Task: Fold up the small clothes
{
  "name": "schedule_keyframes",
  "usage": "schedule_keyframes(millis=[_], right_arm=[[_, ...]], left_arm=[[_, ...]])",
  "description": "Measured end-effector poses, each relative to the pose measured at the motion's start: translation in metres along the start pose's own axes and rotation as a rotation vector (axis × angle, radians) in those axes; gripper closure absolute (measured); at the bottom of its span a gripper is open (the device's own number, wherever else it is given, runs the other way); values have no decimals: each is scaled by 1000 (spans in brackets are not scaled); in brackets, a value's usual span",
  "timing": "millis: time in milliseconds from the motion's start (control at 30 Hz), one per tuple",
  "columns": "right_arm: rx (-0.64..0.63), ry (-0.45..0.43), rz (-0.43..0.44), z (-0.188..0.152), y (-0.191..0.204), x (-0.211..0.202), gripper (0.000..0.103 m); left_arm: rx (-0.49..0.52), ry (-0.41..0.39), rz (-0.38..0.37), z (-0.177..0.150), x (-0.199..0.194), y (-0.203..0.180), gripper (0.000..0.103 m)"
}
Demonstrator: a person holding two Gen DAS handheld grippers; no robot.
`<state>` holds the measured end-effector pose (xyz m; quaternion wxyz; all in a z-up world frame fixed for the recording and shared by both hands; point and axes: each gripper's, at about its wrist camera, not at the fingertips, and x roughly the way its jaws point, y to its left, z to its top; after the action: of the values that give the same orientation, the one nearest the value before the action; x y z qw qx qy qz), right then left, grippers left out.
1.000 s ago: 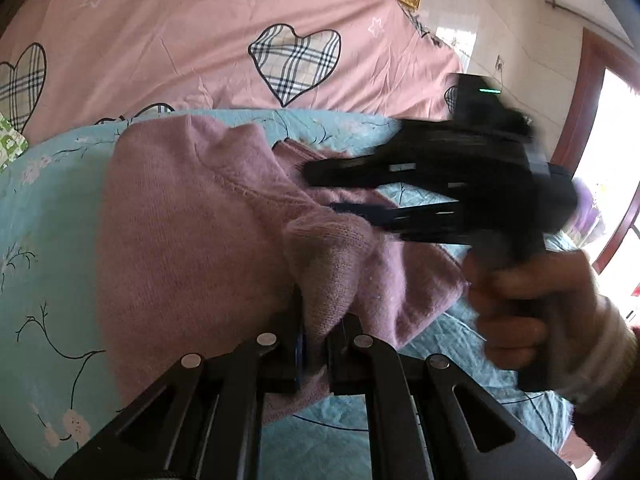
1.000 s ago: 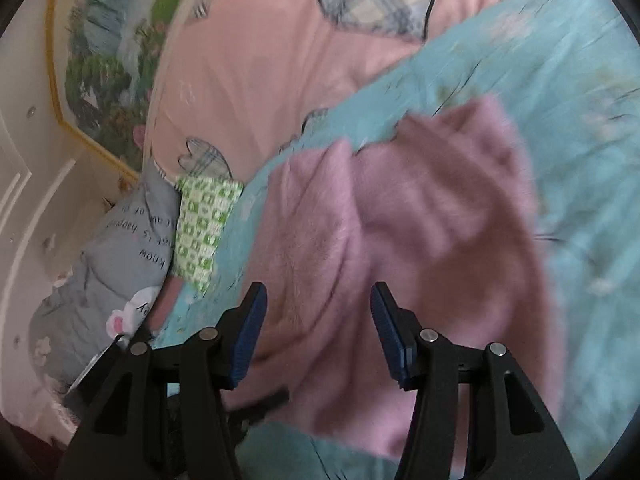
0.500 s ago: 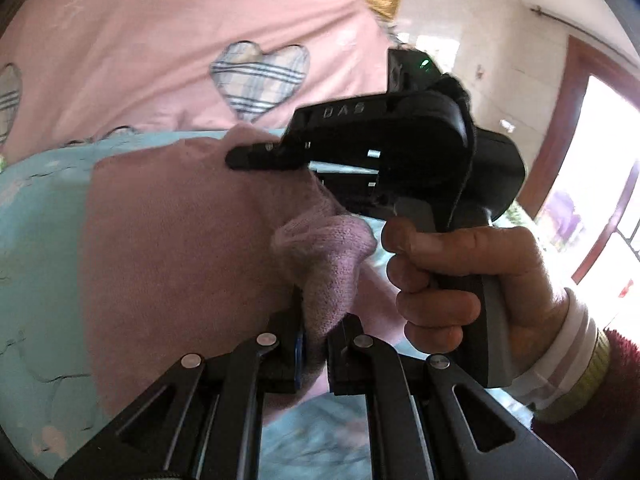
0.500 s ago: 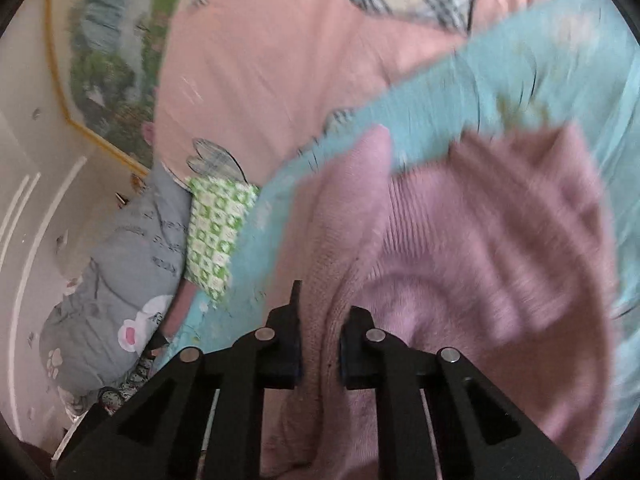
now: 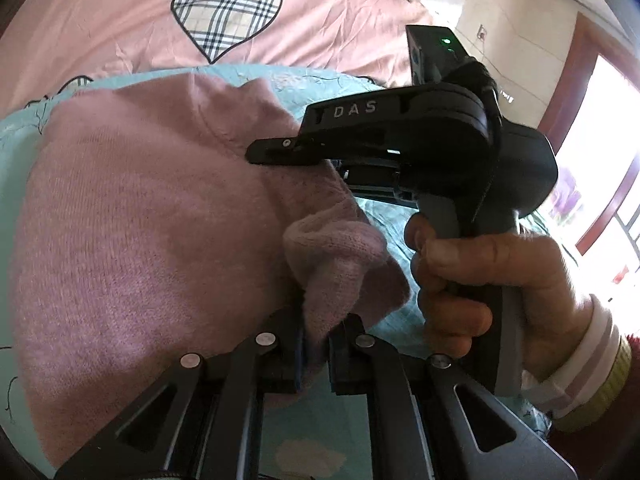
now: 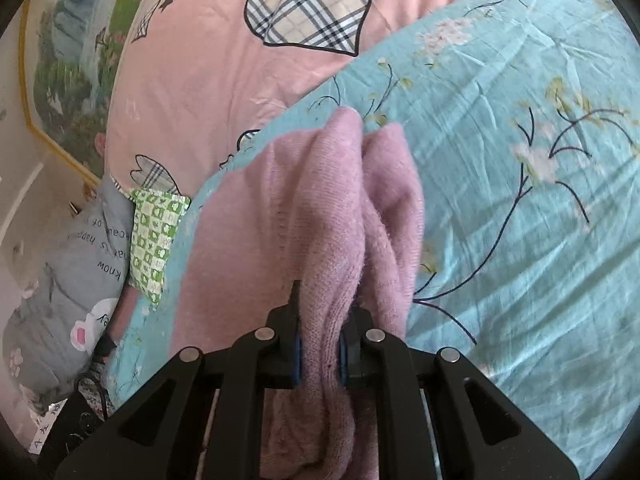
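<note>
Pink knit sweater (image 5: 132, 240) lies on turquoise floral bedsheet (image 6: 520, 168), bunched toward near edge. Left gripper (image 5: 316, 354) clamped tight on a raised fold of it. Right gripper (image 6: 320, 350) pinched on another thick fold, held by right hand (image 5: 480, 280). Pink heart-print quilt (image 5: 120, 28) behind.

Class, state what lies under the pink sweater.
The pink sweater lies on a turquoise floral sheet, visible around its edges. Whatever sits directly beneath the knit is covered.
</note>
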<state>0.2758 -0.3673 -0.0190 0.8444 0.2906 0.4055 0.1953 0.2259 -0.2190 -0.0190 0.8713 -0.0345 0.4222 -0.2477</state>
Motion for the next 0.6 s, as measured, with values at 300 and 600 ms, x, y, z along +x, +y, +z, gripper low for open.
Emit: schedule_keyframes(millis=[300,600], right_arm=[[-10,-24,-58,1,9,-11,82],[15,-145,-88,-17,4,-49,36]], left_arm=[[-13,37,-50,-4,-27,0,66],[-119,-40,-25,-7,-89,48,45]])
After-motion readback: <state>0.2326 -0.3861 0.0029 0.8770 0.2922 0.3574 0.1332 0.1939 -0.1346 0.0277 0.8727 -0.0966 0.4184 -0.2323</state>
